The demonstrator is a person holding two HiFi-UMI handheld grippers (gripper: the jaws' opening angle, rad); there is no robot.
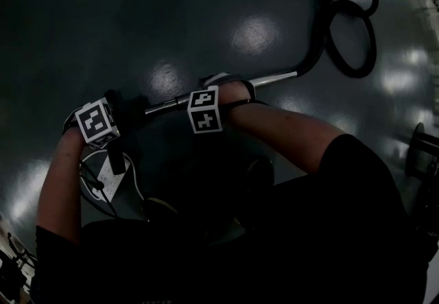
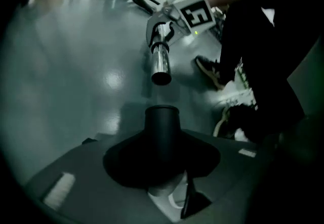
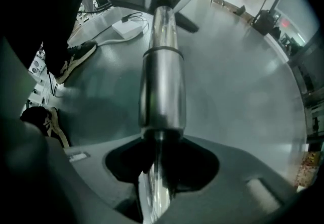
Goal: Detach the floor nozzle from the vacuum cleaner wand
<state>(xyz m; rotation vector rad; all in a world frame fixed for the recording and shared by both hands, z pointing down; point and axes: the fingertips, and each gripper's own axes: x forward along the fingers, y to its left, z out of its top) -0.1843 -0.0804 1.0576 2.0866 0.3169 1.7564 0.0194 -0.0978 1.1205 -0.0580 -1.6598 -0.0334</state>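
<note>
Two handheld grippers, one vacuum set, dim grey floor [image 1: 171,14].

1. Left gripper [image 2: 162,170]: jaws closed on the black neck of the floor nozzle [image 2: 162,129]. The grip point sits in a dark recess, so the jaw tips themselves are hard to make out. The neck's open end faces the wand and stands apart from it with a clear gap. The nozzle is off the wand.

2. Right gripper [image 3: 161,167]: jaws clamped on the chrome wand [image 3: 162,66], which runs straight away along them. In the left gripper view this gripper appears further up the wand's free end [image 2: 161,66], with its marker cube [image 2: 195,13] beside it.

3. Floor nozzle body: only partly legible. The right gripper view shows a dark bar [image 3: 188,21] crossing behind the wand's far end. The gap is not visible from that angle. The head view is too dark to separate nozzle from gripper.

4. Hose [image 1: 346,28]: black, joined to the wand's upper end, looped on the floor at top right and cut off by the frame edge.

5. Person: both forearms reach in from below, and dark clothing fills the lower head view. One dark shoe [image 3: 76,55] is on the floor.

6. White box with cable [image 3: 129,27]: lies on the floor beside the far end of the wand. Its type cannot be told.
</note>
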